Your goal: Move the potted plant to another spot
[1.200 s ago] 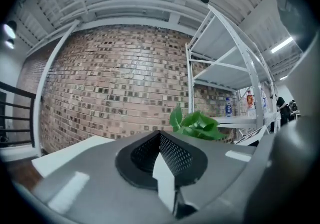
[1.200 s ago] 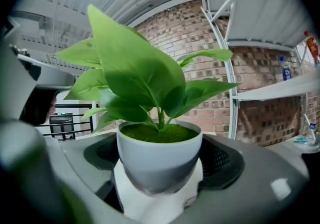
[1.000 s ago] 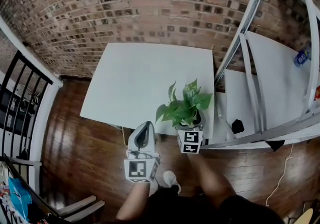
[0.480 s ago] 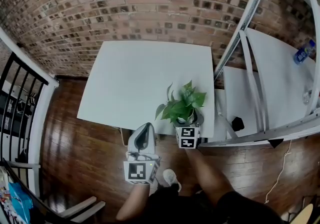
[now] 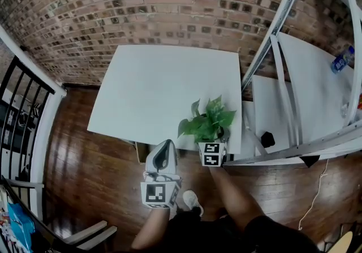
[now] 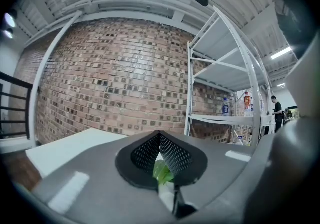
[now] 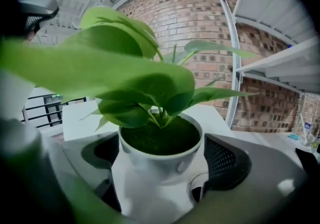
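Potted plant (image 5: 208, 124) stands on the white table (image 5: 153, 85), at the table's near right corner, upright, close to the front edge. White pot, dark soil, broad green leaves spreading over the rim.

Right gripper (image 5: 213, 142) reaches in from the near side, tilted somewhat downward, with the pot between its jaws. In the right gripper view the jaws are opening: the black mesh pads (image 7: 225, 163) flank the pot's wall, a narrow gap showing on the right side. The pot rests on the tabletop, not lifted.

Left gripper (image 5: 163, 153) is held level off the table's front edge, just left of the plant – jaws closed together, nothing clamped. In its own view only a sliver of green leaf shows through the slit beyond them.

Surroundings: brick wall (image 5: 141, 3) behind the table, white metal shelving (image 5: 281, 71) to the right, dark wooden floor (image 5: 85, 167) below.
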`<action>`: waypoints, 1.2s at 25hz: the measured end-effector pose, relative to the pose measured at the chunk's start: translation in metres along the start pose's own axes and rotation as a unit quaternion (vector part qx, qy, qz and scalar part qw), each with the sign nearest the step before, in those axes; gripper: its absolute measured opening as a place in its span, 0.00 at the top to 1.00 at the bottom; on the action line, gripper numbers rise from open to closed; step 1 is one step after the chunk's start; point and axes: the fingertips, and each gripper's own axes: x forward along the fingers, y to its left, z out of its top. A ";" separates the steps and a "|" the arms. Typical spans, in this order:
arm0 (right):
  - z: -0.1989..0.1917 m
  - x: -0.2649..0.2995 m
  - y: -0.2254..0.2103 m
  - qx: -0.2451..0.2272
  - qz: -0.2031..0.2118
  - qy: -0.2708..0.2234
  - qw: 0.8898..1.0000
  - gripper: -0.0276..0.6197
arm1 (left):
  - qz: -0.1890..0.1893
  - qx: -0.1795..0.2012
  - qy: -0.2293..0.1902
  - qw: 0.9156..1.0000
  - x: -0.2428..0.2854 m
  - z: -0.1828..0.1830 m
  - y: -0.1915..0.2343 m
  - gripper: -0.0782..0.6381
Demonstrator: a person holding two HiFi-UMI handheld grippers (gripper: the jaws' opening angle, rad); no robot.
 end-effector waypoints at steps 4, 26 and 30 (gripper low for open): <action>-0.003 -0.030 -0.001 0.011 -0.015 -0.003 1.000 0.12 | 0.004 0.002 -0.003 1.000 -0.005 0.004 -0.005 0.87; 0.141 -0.240 -0.015 0.015 0.034 -0.164 0.986 0.95 | 0.008 0.023 0.014 1.000 -0.038 0.011 -0.108 0.87; 0.163 -0.259 -0.012 0.002 0.049 -0.184 0.982 0.95 | 0.016 0.030 0.001 0.999 -0.041 0.027 -0.118 0.87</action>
